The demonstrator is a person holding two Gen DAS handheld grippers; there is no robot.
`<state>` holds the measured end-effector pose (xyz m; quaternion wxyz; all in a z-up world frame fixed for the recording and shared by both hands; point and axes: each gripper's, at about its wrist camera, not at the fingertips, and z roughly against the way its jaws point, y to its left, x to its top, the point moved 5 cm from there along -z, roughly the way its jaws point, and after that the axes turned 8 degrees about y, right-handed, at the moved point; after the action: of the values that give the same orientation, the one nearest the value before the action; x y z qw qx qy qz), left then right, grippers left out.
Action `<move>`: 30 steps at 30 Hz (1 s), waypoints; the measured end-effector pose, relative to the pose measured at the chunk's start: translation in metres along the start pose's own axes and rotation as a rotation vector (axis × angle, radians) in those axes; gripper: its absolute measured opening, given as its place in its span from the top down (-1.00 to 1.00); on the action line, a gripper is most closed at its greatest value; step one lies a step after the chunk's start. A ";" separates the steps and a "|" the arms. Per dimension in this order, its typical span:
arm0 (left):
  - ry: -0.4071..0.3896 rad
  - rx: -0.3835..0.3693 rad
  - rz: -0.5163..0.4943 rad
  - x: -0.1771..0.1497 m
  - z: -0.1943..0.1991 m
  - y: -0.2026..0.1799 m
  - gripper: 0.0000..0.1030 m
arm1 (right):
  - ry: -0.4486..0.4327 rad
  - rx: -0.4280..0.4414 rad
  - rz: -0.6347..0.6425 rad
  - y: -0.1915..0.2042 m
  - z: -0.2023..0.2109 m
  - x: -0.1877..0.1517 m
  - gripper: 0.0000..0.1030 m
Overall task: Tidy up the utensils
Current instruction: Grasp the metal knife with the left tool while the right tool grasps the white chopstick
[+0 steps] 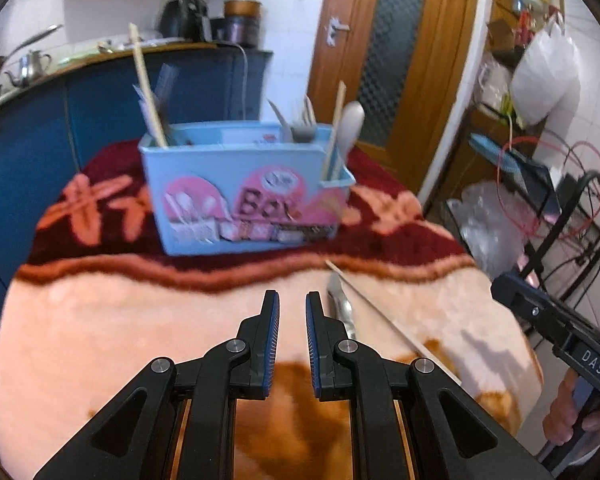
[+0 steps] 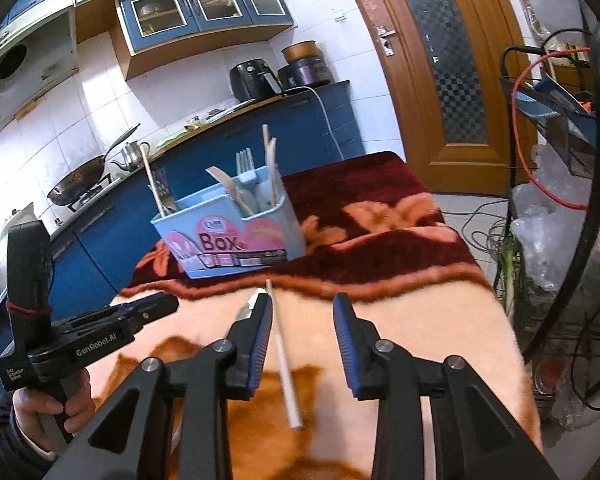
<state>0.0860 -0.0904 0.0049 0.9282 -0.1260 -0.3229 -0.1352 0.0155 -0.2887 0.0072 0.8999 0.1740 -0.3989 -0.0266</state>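
Right wrist view: stick lies ready, knife sits close

Right gripper [image 2: 302, 312] is spread wide and holds nothing. A stick [image 2: 285, 354] lies on the blanket [image 2: 440, 344] between its jaws, in front of the box [image 2: 228, 240]. A knife [image 2: 249, 305] lies just beside the stick, so the jaws could pinch both, or push the thin stick so it rolls away. Left wrist view shows the left gripper [image 1: 292, 312] with only a small gap and nothing in it, and more of the knife [image 1: 342, 304], which the right finger hides
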 end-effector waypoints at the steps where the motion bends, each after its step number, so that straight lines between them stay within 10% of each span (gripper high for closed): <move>1: 0.014 -0.001 -0.008 -0.001 -0.004 -0.003 0.74 | 0.001 -0.006 -0.001 -0.003 -0.001 -0.001 0.31; 30: 0.236 -0.044 -0.048 0.008 -0.078 -0.029 0.51 | 0.046 -0.029 -0.036 -0.029 -0.023 -0.016 0.24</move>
<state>0.1266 -0.1437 -0.0453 0.9533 -0.1218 -0.2111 -0.1782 0.0241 -0.3064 -0.0287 0.9107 0.1688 -0.3744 -0.0445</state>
